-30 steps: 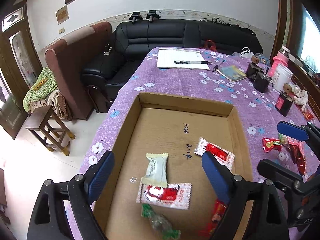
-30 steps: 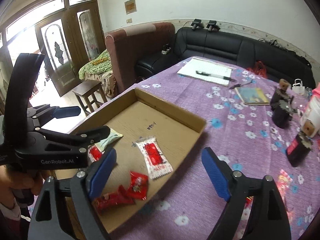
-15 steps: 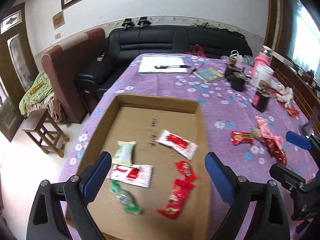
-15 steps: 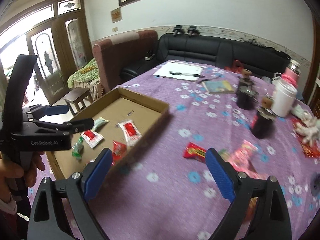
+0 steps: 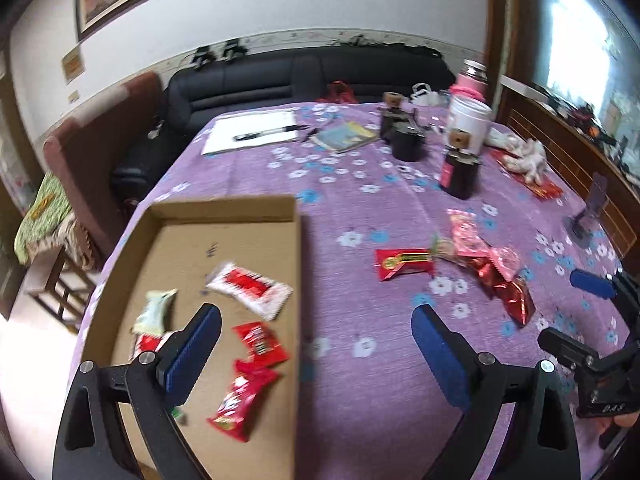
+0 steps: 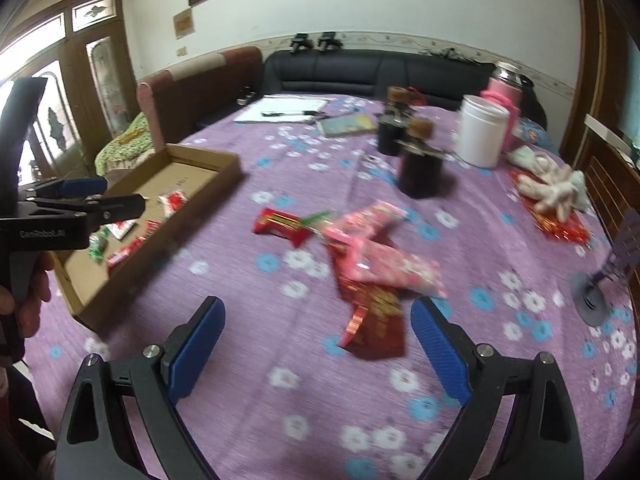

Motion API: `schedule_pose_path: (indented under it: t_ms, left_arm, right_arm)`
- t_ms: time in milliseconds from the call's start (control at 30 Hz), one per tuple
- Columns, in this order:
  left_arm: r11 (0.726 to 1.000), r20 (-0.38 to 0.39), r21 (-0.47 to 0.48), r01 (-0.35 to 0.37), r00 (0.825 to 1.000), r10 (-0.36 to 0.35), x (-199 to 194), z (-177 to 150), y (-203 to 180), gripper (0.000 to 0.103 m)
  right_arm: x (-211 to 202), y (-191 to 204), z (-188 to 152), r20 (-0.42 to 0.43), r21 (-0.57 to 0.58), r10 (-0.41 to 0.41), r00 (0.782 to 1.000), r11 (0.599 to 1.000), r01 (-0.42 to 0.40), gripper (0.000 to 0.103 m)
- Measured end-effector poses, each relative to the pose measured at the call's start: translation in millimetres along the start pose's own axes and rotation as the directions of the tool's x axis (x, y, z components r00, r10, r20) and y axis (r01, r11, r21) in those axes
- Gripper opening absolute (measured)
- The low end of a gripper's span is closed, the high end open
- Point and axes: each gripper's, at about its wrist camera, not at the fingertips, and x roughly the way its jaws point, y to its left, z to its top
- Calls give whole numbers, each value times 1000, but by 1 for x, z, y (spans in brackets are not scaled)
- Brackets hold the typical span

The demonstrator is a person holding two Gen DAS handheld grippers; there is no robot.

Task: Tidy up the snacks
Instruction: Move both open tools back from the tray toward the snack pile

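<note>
Both grippers are swinging away from the cardboard tray (image 5: 224, 208) now, off to the right across the purple flowered tablecloth (image 5: 360, 380), and the loose pile of snacks comes into reach. The left gripper (image 5: 316, 344) has just spread its jaws wide with nothing between them; a second ago it hung right over the tray floor, now it straddles the tray's right wall. The right gripper (image 6: 316, 340) has opened up too, empty, and it points at the heap: a dark red foil packet (image 6: 374, 328) just ahead of its pads, pink packets (image 6: 384, 260) lying over it, a red wrapper (image 6: 280, 222) further out. In the tray lie a white-and-red packet (image 5: 250, 288), a pale green one (image 5: 154, 312) and a few red wrappers (image 5: 258, 342), so several are sorted and the heap is what is left, I'd say. Room to move looks good: bare cloth lies between tray and heap. Watch the tray's upright wall on the way back, and the dark jars (image 6: 420, 168) and white tub (image 6: 482, 136) standing beyond the pile.
</note>
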Motion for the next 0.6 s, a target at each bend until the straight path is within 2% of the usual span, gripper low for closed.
schedule_pose_path:
  t_ms: [133, 267, 600]
  left_arm:
    - [993, 9, 113, -16, 1000, 15, 13, 4, -25, 98]
    - [975, -42, 223, 0, 999, 9, 37, 9, -44, 98]
    - [970, -64, 241, 10, 998, 6, 58, 20, -54, 98]
  right_arm:
    - [3, -21, -7, -14, 25, -25, 1000, 999, 26, 93]
    - [10, -34, -12, -31, 56, -26, 999, 998, 28, 93]
    - [27, -40, -15, -52, 66, 1, 999, 998, 3, 93]
